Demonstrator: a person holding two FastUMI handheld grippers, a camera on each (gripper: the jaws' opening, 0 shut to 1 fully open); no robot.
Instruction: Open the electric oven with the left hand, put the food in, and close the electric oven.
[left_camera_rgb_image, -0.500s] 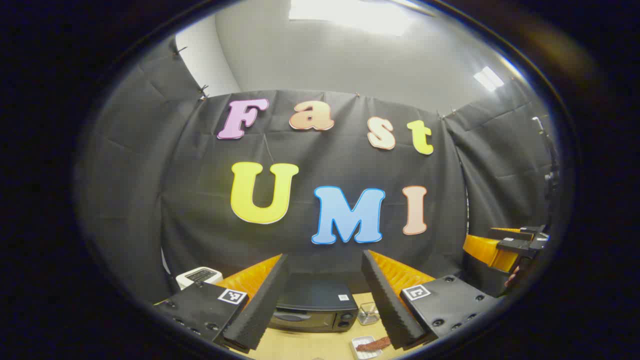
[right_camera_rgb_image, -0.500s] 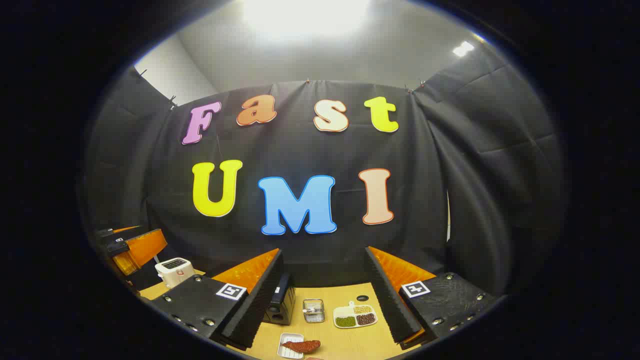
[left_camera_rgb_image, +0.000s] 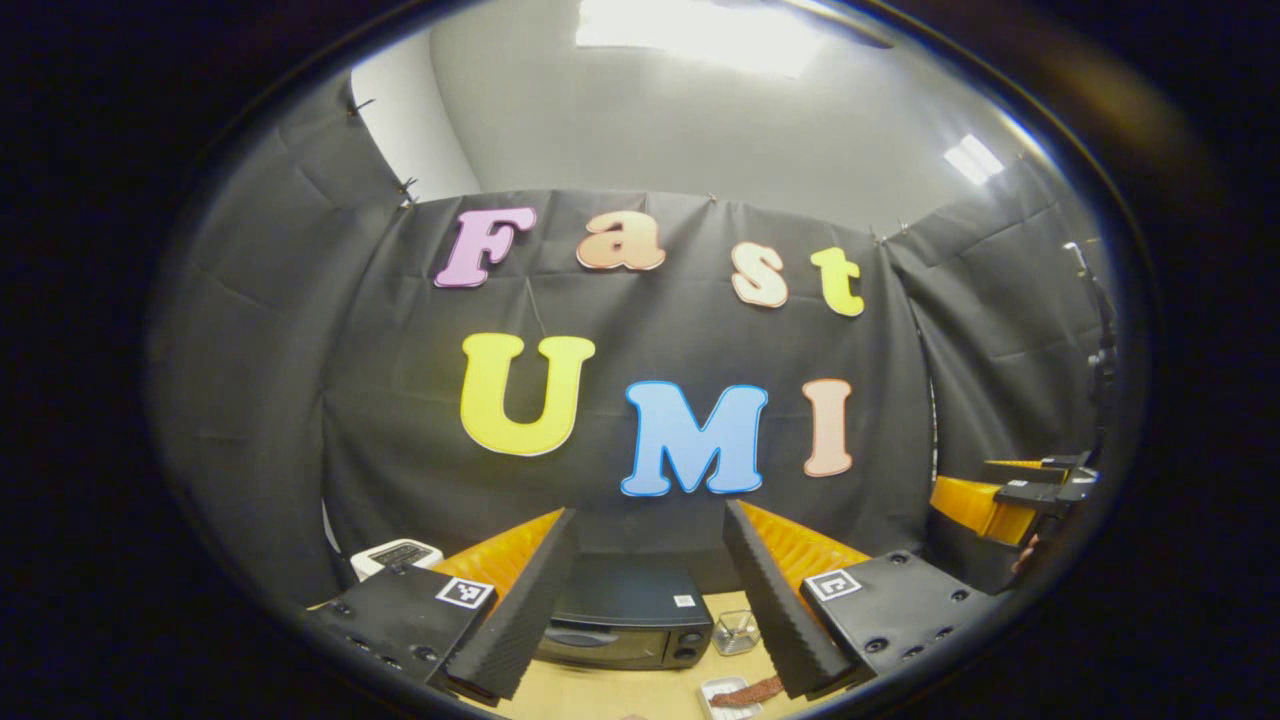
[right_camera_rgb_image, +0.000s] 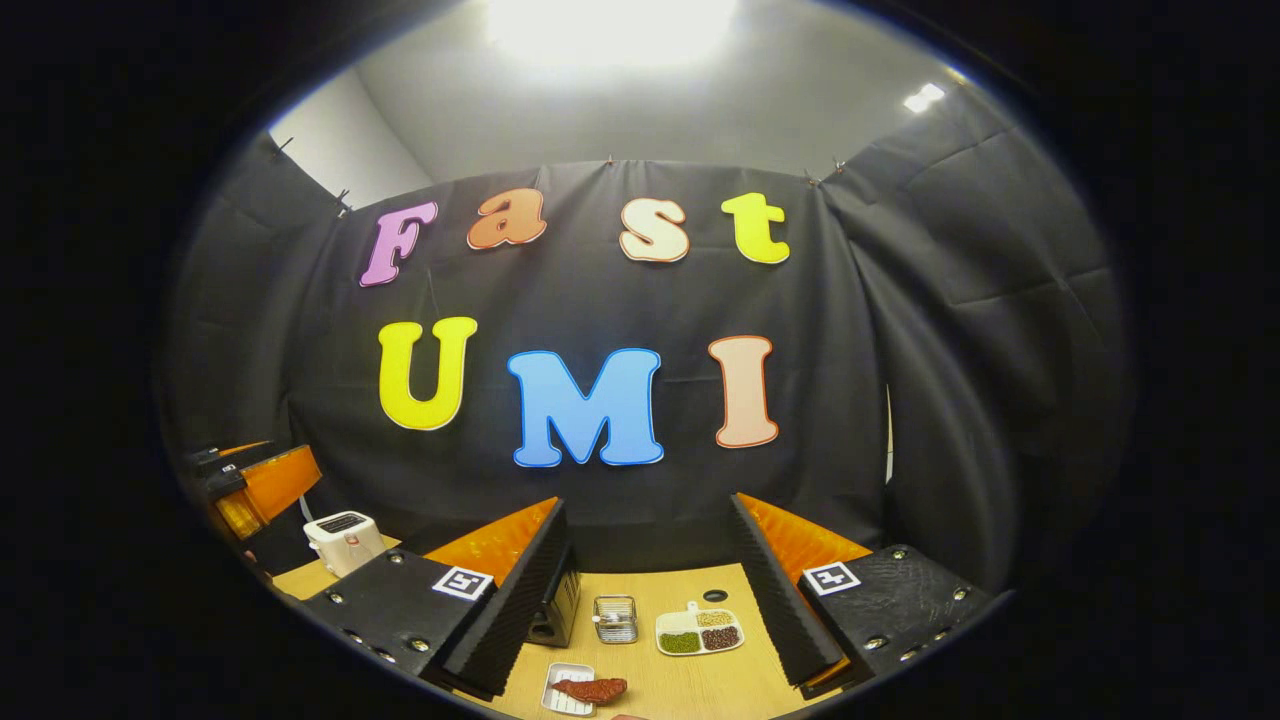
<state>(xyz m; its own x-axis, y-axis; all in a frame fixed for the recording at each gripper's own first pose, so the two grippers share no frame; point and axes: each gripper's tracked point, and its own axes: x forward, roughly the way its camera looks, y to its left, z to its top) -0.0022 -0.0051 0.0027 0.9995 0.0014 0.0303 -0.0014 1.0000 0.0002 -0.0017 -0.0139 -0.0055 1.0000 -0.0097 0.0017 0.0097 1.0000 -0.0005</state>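
Bright ceiling light (right_camera_rgb_image: 610, 25) glaring overhead, dim booth below, sharp focus, edges bent by fisheye

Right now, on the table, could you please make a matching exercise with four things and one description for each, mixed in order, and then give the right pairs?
Things:
1. electric oven
2. toaster
3. divided plate
4. reddish food

Descriptions:
A. holds green, brown and pale grains in separate sections
B. lies on a small white tray at the near edge
C. black, door shut, between the left gripper's fingers
D. white, at the table's far left corner

Pairs: 1-C, 2-D, 3-A, 4-B
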